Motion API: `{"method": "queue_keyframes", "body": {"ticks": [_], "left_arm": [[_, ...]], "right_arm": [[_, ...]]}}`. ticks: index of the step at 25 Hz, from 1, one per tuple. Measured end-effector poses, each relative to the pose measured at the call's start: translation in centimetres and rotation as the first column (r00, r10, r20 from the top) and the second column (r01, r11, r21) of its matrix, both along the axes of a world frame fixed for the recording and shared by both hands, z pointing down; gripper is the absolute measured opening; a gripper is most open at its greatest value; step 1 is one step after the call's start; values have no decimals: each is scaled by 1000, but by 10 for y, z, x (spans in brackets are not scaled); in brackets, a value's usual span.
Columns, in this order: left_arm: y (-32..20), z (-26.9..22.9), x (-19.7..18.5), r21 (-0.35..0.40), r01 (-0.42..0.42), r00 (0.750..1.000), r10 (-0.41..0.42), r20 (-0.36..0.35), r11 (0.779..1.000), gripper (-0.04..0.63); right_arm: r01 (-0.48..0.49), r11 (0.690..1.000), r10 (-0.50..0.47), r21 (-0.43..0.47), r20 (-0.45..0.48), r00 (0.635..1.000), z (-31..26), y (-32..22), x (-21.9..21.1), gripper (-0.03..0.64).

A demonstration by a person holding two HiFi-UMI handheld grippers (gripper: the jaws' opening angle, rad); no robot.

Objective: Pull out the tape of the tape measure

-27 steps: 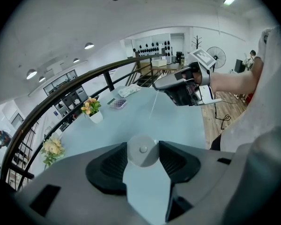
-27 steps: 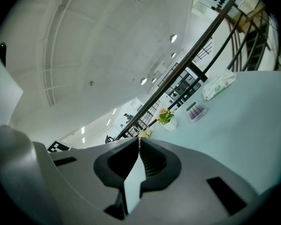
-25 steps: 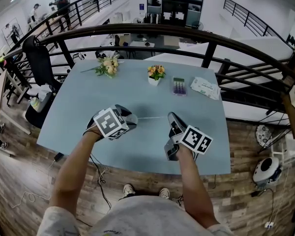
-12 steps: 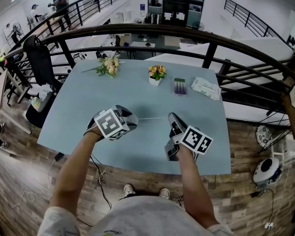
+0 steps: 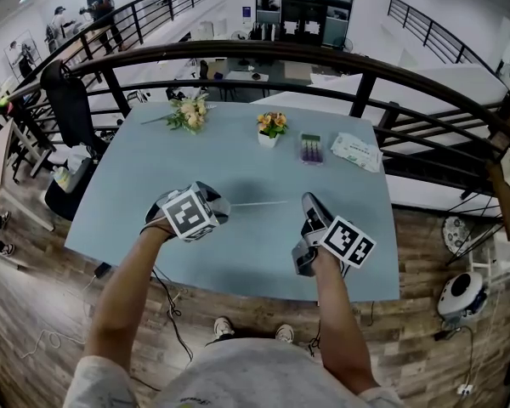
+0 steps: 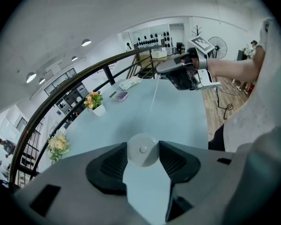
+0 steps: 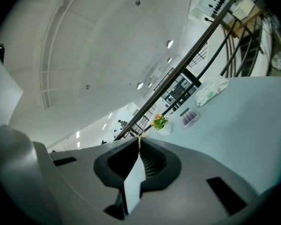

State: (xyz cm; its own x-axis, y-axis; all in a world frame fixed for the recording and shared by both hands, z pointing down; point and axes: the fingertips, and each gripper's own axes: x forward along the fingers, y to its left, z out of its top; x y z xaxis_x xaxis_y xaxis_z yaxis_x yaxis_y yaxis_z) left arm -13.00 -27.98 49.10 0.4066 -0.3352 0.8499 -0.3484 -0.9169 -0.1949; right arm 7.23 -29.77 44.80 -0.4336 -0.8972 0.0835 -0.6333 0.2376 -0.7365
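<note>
Slipping is the main risk here. The left gripper (image 5: 218, 206) has its jaws set wide around the round white case (image 6: 143, 150), at the near left part of the table (image 5: 238, 155). Whether the case rests on the top I cannot tell. The jaws touch it at only 2 spots on its curved rim. The right gripper (image 7: 139, 145) has its jaws pinched almost together on the end of the tape (image 5: 260, 203). A thin, straight stretch of tape runs between the 2 grippers.

I judge that 3 things could go wrong.

1. The tape end is thin and smooth, so a harder pull could draw it out of the right jaws. The spring inside would then likely snap the tape back into the case.
2. The case is round, so a pull out of line with the left jaws could turn it or squeeze it out from between them.
3. The right gripper is held roughly level while the left one tilts down. If the 2 drift further out of line, the tape could twist or kink at the case mouth, which no view shows clearly.

A slow, straight pull with both grips firm seems safest.
</note>
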Motion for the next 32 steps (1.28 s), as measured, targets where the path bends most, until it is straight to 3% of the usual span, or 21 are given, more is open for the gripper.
{"method": "queue_keyframes", "body": {"ticks": [3,32], "left_arm": [[2,-1,-4,-18,32,998,-33,-45,999,212],[-4,3,-4,-20,25,999,-26,-36,999,212]], "right_arm": [[0,1000,0,5,9,1000,-1,1,7,17],[-7,1000,7,-9,-5,1000,3,2,7,17]]}}
